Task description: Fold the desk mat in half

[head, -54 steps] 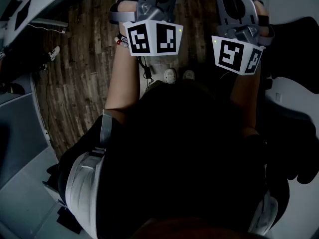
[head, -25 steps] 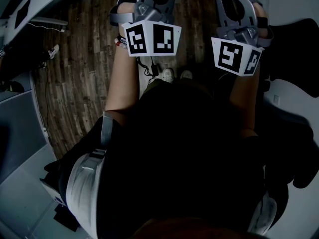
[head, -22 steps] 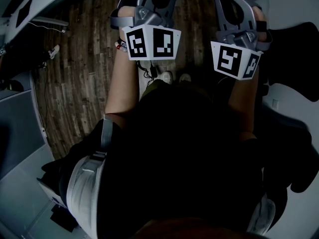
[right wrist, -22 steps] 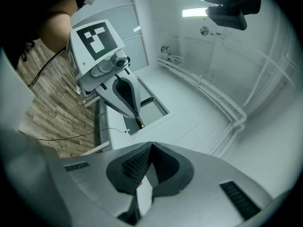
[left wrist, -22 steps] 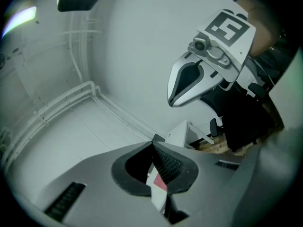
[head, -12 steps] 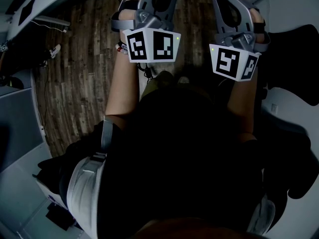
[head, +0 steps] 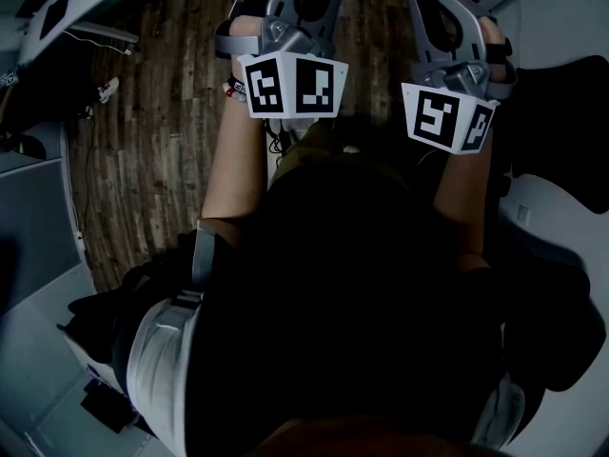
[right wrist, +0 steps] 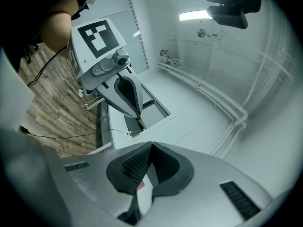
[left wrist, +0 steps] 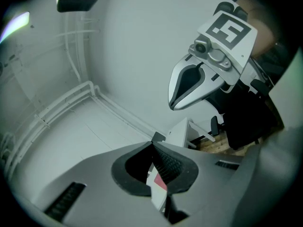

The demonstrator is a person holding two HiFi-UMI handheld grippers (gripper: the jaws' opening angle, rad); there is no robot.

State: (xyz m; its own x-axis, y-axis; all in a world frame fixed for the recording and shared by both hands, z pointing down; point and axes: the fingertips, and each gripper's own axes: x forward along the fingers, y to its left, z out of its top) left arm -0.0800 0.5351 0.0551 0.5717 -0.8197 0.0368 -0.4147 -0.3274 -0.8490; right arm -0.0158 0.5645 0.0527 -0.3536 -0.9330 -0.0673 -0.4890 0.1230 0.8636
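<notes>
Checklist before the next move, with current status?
1. Left tool empty: ok, jaws together on nothing.
2. Right tool empty: ok, same.
3. Jaws open for a grasp: not ok, both shut.
4. Desk mat in view: not ok, no view shows it.
5. Tools apart from each other: ok, the head view shows a gap between them.

Grey right gripper (right wrist: 149,146), its dark-padded fingers pressed together with nothing between them; the left gripper (right wrist: 138,117) alongside, brown wood-plank floor (right wrist: 52,108) at left.
</notes>
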